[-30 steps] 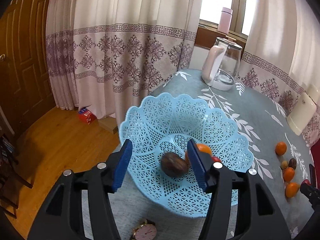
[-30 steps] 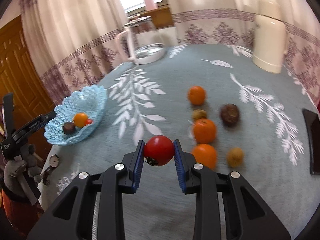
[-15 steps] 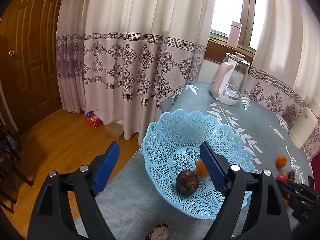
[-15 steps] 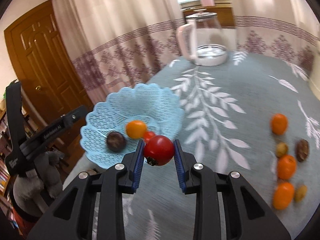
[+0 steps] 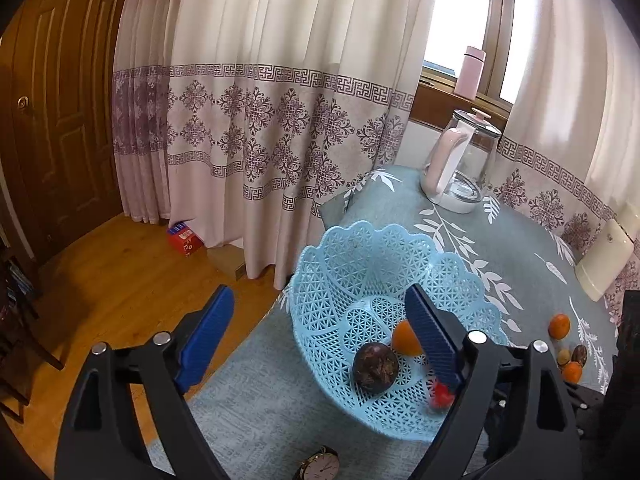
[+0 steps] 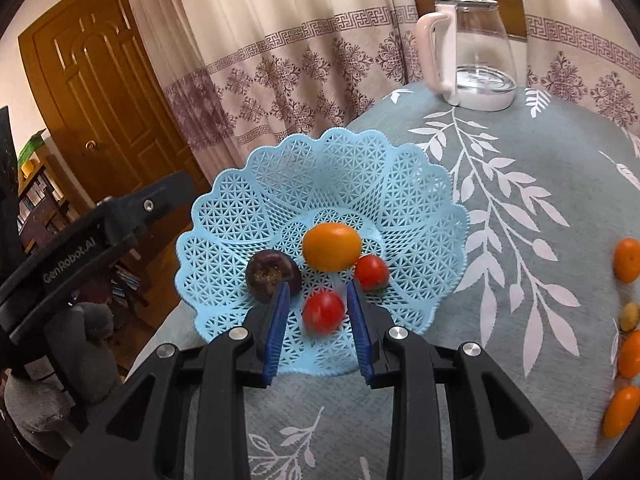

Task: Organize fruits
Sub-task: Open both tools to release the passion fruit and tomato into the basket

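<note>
The light blue lattice basket (image 6: 320, 148) sits near the table's left edge. It holds an orange (image 6: 331, 247), a dark passion fruit (image 6: 273, 274) and a small red tomato (image 6: 371, 272). A second red tomato (image 6: 323, 312), blurred, lies free between the blue pads of my right gripper (image 6: 317, 290), which stands open over the basket's near side with gaps on both sides. My left gripper (image 5: 319, 294) is wide open and empty, just left of the basket (image 5: 360, 236). Its right finger hides part of the orange (image 5: 405, 338) and a tomato (image 5: 440, 390).
Several loose oranges (image 6: 628, 260) and small fruits lie on the grey leaf-patterned cloth at the right. A glass kettle (image 6: 476, 60) stands at the back, a cream thermos (image 5: 604, 264) farther right. A wristwatch (image 5: 318, 466) lies by the table edge, wooden floor below.
My right gripper carried the red tomato leftwards from the loose fruit to the basket and opened, letting it go. My left gripper drew back from the basket and opened wider.
</note>
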### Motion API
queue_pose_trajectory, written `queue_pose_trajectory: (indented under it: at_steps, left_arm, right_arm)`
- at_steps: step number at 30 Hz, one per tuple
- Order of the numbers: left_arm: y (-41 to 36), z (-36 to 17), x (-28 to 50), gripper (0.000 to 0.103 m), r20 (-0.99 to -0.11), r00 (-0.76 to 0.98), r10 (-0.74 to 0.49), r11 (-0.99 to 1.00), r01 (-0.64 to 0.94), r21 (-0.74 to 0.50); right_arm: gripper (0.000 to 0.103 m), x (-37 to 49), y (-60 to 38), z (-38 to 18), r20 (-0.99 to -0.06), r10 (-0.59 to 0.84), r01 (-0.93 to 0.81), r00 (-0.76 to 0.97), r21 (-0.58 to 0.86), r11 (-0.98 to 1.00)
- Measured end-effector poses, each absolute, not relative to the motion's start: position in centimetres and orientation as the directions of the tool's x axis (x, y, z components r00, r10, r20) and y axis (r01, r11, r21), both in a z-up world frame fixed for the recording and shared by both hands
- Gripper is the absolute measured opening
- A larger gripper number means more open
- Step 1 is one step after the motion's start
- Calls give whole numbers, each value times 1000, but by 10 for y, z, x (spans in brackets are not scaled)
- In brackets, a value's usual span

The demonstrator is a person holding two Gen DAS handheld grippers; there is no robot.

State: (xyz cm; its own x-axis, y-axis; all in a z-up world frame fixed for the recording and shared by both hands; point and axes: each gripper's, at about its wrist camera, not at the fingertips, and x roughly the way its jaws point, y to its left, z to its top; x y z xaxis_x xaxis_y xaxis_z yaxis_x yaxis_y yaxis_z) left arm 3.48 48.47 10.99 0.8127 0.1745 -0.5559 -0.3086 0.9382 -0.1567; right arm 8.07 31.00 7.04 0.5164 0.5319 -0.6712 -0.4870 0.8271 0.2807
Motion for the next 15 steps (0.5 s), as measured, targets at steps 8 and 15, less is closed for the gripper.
queue_pose_trajectory:
  at_steps: [8, 15]
  left_arm:
    - [487, 109, 35, 90, -558, 811, 178, 936, -314, -158]
    - [486, 110, 33, 98, -550, 815, 182, 935, -316, -159]
  right_arm:
    - [41, 78, 295, 71, -657, 537, -456, 529, 313, 833]
    - [56, 69, 278, 76, -621, 529, -425, 578, 324, 845]
